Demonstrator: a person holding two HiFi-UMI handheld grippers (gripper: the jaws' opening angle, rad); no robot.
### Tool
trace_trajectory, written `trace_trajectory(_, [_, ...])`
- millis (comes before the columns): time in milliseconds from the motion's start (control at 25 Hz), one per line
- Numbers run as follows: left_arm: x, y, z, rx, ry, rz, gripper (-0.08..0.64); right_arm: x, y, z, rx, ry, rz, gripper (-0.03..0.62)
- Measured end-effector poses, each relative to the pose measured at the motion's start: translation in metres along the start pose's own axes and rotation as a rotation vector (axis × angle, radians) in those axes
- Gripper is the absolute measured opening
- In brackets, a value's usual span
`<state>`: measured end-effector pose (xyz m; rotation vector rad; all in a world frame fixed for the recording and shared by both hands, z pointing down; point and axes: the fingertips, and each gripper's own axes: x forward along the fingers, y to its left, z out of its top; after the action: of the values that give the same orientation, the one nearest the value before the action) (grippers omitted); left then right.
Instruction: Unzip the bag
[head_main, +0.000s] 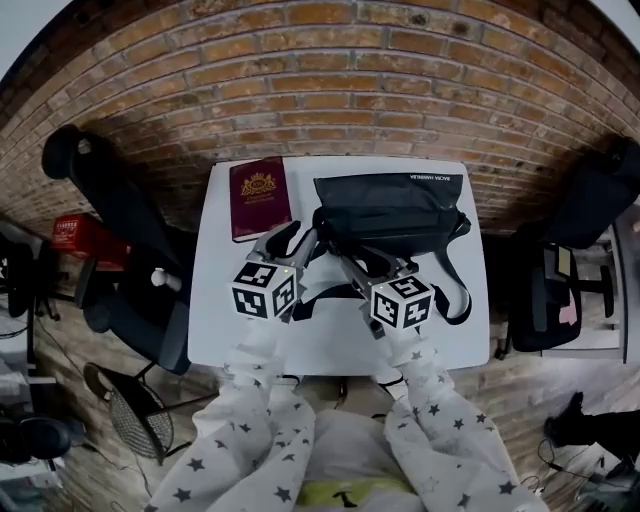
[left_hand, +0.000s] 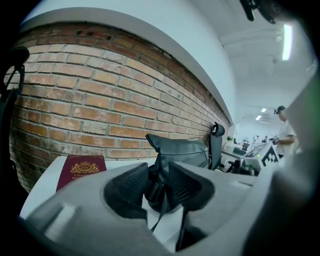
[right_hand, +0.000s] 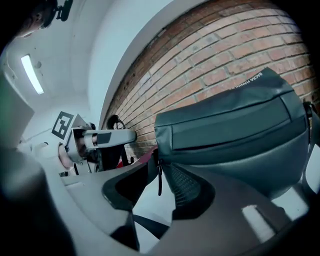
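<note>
currently: bag (head_main: 385, 215) lies lengthwise along the counter (head_main: 220, 300), left-end zipper pull (right_hand: 159, 176) hanging ungripped between wide-apart jaws of right hand-held gripper (head_main: 345, 258); left hand-held gripper (head_main: 290, 240) half-open alongside, gripping nothing.

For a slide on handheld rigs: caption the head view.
Open left gripper and open right gripper at one end of a black bag on a white table, beside a maroon booklet.
</note>
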<state>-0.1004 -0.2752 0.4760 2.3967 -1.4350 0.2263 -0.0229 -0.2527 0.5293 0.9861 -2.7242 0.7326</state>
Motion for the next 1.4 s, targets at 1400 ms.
trace_trajectory(1400, [0.067, -0.004, -0.011, 0.122, 0.078, -0.221, 0.182, 0.026, -0.006, -0.028, -0.054, 0.1, -0.061, 0.02])
